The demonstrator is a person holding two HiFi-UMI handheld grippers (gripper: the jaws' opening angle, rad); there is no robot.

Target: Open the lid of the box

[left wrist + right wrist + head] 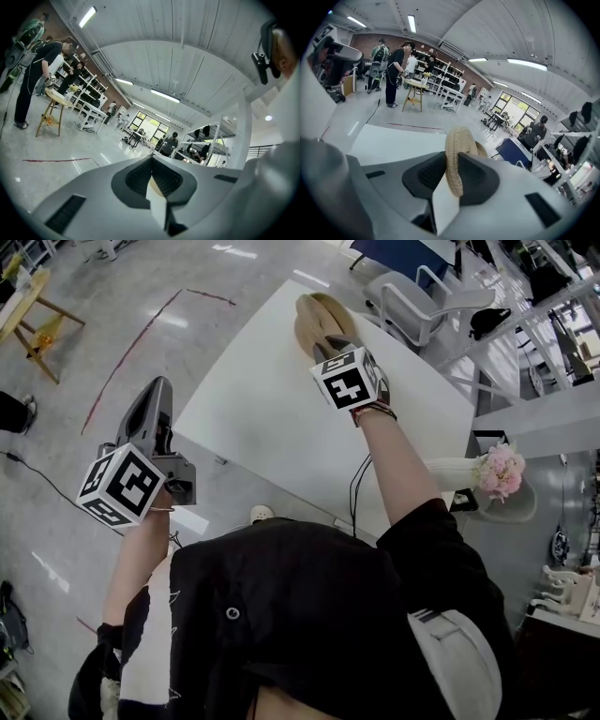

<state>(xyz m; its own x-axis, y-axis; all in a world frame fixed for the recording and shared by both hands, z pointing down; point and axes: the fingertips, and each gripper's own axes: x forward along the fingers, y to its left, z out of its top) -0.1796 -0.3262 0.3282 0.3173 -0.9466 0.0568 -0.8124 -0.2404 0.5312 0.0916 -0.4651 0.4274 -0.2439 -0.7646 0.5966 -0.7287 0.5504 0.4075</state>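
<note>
Two tools in play, and only one of them is over the counter point(281, 427). Our right tool point(451, 164) is out at the counter's far edge, and its jaws are clamped on the woven lid point(454, 140). The pads pinch the lid's rim from both sides. The lid stands on edge between them, and its round top rises clear above the jaw tips. Just behind the lid, on the side away from us, a second woven curve peeks out: that is the box point(484, 150), sitting on the counter at that same far edge. We cannot tell from here whether lid and box touch.

Over to our left tool point(157, 390). It hangs off the counter's left side, out above the grey floor point(112, 324), well apart from the lid. Its jaws are pressed together, and we make out nothing gripped between the ribbed pads.

Around the counter: a white chair point(412, 296) stands just past its far edge, a bunch of pink flowers point(502, 472) sits beyond its right end, and a black cable point(356, 486) drops off its near edge. A thin red line point(131, 348) runs across the floor to the counter's left. Farther off on that side, several people stand around a wooden stool point(413, 96).
</note>
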